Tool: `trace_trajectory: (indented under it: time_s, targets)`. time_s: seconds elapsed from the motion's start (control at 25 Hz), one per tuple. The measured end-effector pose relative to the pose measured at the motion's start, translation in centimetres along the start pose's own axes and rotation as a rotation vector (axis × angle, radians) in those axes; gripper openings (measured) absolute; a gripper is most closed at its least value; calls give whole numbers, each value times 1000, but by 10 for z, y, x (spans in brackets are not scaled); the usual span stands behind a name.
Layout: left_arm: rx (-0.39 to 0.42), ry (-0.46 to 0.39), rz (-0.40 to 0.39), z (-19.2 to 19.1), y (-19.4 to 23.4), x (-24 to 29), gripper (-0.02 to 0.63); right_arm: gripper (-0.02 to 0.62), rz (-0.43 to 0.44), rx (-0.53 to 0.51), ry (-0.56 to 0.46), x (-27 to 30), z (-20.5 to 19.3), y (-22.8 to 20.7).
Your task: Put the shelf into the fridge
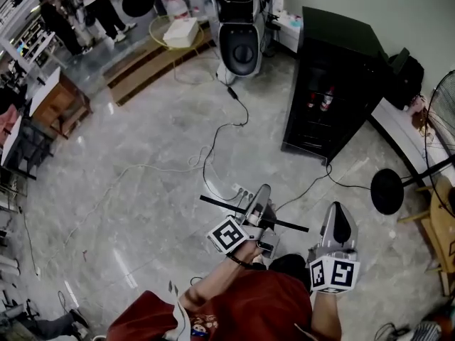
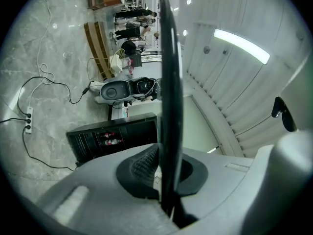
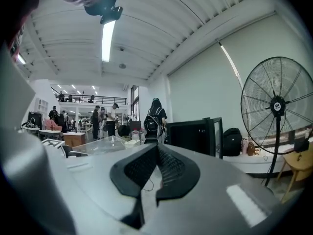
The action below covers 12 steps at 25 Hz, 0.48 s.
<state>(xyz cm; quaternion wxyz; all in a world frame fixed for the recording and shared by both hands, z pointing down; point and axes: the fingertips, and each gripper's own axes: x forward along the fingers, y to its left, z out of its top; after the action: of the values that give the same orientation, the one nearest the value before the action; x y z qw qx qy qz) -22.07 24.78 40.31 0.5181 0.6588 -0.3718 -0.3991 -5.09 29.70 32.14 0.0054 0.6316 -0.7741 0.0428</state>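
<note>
Black and thin, the shelf point(image 1: 286, 224) sits edge-on in our left gripper point(image 2: 165, 174), jaws pinched hard on it. Our right gripper point(image 3: 155, 173), just beside at 3 o'clock, is closed on nothing. Held at one spot, we judge the shelf could twist or slip. At 12 o'clock a power strip point(image 1: 240, 190) and cables point(image 1: 213, 148) cross the grey marble floor point(image 1: 142, 190), a trip risk. The fridge point(image 1: 334, 84) stands well apart at 1 o'clock, where a tilted shelf could clip its frame.

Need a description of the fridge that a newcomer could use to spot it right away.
Look along the pale wall at the head view's upper right. By it stands the fridge, a tall black cabinet. Unlike the black bag beside it, it shows two reddish bottles inside.
</note>
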Motion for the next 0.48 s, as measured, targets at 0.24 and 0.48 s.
trace_trajectory:
  time_s: [0.24, 0.48]
  targets:
    - [5, 34, 16, -12, 12, 27, 15, 0, -32, 25, 17, 17, -10, -26]
    - [8, 35, 12, -23, 13, 68, 15, -1, -28, 37, 15, 44, -9, -63]
